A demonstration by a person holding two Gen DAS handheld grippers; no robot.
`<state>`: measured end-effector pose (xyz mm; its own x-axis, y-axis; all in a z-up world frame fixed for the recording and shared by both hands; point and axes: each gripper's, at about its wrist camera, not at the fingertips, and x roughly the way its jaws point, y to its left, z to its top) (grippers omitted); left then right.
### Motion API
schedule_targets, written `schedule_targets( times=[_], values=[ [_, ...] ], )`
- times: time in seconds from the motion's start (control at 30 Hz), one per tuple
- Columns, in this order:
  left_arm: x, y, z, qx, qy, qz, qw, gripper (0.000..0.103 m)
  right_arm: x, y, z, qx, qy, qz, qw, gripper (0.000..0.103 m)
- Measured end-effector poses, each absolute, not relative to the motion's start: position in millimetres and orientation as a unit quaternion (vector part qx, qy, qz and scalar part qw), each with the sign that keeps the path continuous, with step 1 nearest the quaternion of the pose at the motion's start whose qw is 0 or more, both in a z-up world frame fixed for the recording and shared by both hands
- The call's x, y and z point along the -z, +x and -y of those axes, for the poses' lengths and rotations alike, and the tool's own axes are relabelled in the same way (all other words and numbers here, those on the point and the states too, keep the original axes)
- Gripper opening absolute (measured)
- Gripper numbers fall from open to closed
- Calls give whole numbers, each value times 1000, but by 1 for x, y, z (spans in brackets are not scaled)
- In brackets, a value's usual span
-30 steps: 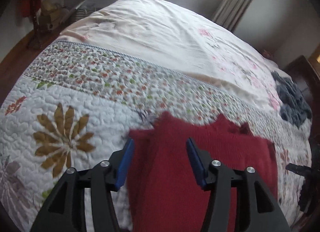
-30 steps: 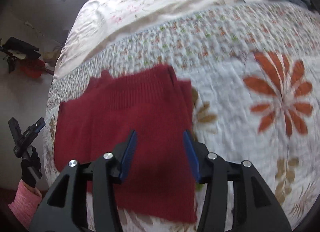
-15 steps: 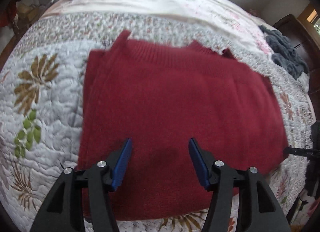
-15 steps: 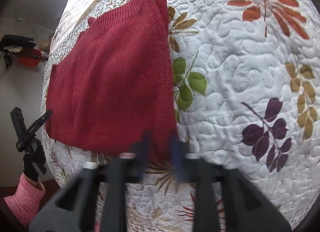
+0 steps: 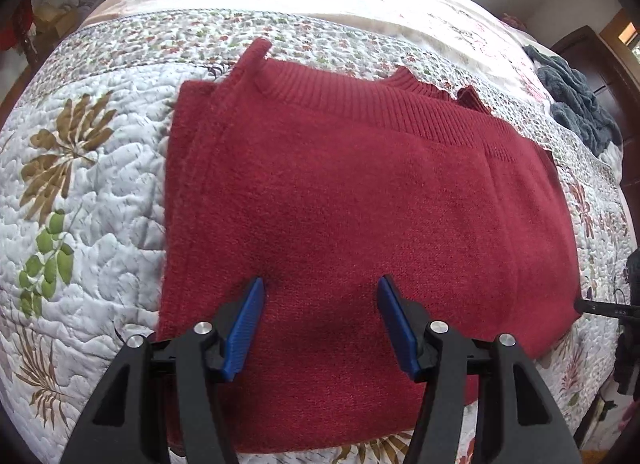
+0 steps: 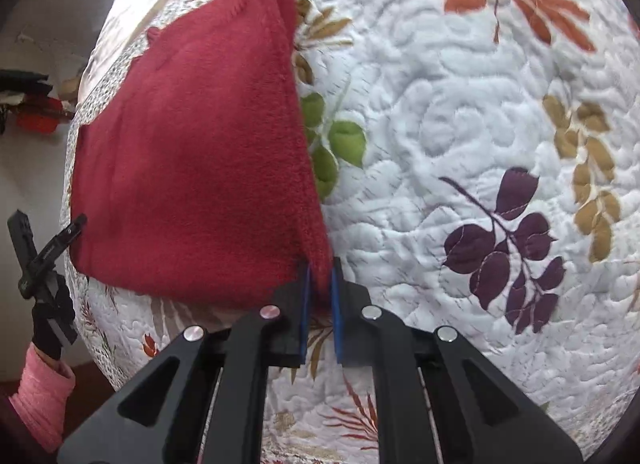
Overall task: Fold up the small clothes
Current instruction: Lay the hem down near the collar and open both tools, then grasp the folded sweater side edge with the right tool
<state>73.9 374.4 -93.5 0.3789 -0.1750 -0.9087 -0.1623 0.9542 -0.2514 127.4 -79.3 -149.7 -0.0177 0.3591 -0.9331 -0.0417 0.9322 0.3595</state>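
A dark red knitted sweater (image 5: pixel 360 204) lies folded flat on the quilted bed, its ribbed collar toward the far side. My left gripper (image 5: pixel 320 292) hovers open just above the sweater's near part, blue pads wide apart with nothing between them. In the right wrist view the same sweater (image 6: pixel 192 160) fills the left half. My right gripper (image 6: pixel 320 276) is shut on the sweater's near right corner, red fabric pinched between the blue pads. The left gripper (image 6: pixel 44 252) shows small at the far left edge, held by a gloved hand with a pink sleeve (image 6: pixel 40 396).
The floral quilt (image 6: pixel 460 136) spreads wide to the right of the sweater. A heap of dark grey-blue cloth (image 5: pixel 576 104) lies at the bed's far right, beside a dark wooden headboard (image 5: pixel 612 76). Red items hang by the wall at left (image 6: pixel 36 120).
Both grippers dropped toward the near edge of the sweater. The right gripper moved to the near right corner and closed on it. The left gripper stayed open.
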Motion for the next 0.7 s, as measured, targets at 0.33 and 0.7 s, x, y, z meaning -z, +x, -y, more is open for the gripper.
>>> schedule_targets(
  times=[0.33, 0.7],
  values=[
    [86, 81, -370, 1, -150, -561, 814, 64, 137, 135, 94, -146, 137, -692, 694, 22],
    [54, 120, -340, 32, -156, -531, 832, 69, 116, 186, 100, -193, 190, -651, 709, 58]
  ],
)
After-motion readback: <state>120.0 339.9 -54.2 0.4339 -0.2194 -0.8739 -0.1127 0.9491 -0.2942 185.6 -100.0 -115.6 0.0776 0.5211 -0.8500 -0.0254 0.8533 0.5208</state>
